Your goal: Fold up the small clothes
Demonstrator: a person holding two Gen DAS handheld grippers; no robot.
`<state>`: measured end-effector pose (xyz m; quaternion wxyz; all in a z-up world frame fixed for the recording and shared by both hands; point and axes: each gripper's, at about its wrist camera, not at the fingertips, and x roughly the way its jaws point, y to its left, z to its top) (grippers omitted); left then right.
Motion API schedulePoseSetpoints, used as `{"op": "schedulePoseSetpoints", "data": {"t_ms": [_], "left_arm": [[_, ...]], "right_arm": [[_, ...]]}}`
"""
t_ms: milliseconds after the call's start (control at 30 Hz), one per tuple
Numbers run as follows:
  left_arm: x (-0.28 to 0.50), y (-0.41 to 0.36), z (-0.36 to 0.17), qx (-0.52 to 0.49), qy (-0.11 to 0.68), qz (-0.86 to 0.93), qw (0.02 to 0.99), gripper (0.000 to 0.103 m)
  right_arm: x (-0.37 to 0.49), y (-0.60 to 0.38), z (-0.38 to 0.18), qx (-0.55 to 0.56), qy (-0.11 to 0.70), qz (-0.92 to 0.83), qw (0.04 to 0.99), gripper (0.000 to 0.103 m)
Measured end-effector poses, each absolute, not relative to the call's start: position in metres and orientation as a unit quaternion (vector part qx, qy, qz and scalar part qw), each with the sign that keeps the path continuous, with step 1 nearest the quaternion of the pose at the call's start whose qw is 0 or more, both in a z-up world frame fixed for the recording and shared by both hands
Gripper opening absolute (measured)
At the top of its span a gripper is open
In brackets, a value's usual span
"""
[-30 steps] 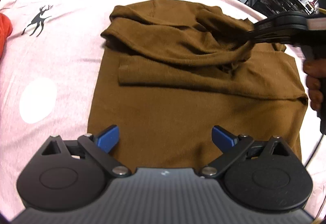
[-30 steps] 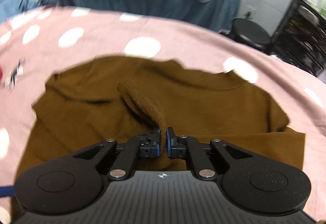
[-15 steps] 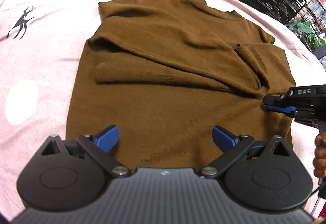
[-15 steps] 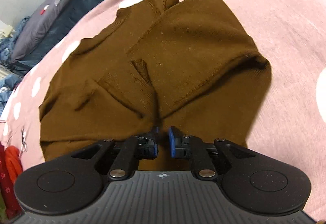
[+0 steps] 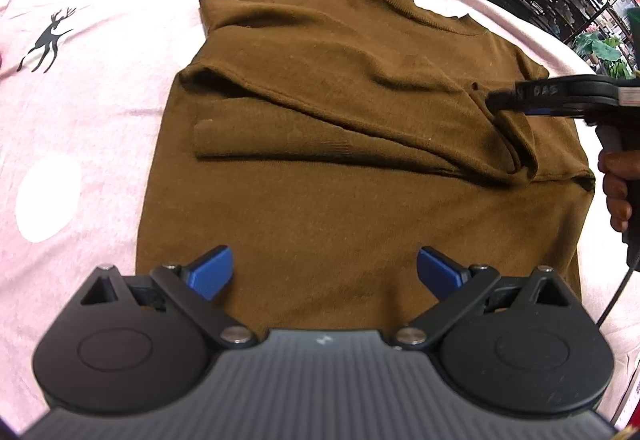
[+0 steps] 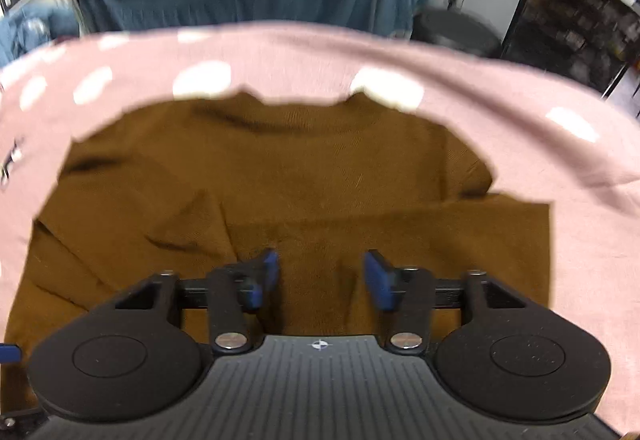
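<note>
Center frame, brown sweater (image 5: 360, 167) has both sleeves folded in. Left gripper (image 5: 325, 272) and right gripper (image 6: 320, 272) jaws apart, empty. Next: prob grab hem, fold up.

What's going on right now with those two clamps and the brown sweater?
Left gripper open, hovering over hem. Right gripper open above the folded-in sleeve. Brown sweater flat on pink blanket, both sleeves folded across. Nothing in the way.
</note>
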<state>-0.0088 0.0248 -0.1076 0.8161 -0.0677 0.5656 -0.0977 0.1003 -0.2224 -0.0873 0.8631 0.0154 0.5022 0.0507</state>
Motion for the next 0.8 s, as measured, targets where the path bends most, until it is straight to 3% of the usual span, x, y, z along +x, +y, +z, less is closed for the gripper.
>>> {"op": "schedulePoseSetpoints", "data": {"t_ms": [33,367,533,600,800], "left_arm": [[-0.009,0.025,-0.108,-0.068,0.566,-0.097,0.816,0.100],[-0.003,0.021,-0.113,-0.075,0.572,-0.106,0.810,0.101],[-0.003,0.017,-0.117,-0.058,0.582,-0.114,0.803,0.101],[-0.004,0.016,-0.117,-0.051,0.585,-0.114,0.801,0.101],[-0.008,0.025,-0.117,-0.052,0.588,-0.101,0.801,0.101]], "right_arm": [[0.101,-0.225,-0.089,0.018,0.508,0.049,0.860,0.011],[0.034,-0.295,-0.047,0.114,0.412,-0.080,0.900,0.012],[0.008,-0.325,-0.074,0.163,0.453,-0.095,0.871,0.013],[0.005,-0.330,-0.089,0.178,0.485,-0.103,0.850,0.026],[-0.004,-0.327,-0.076,0.187,0.462,-0.124,0.858,0.027]]}}
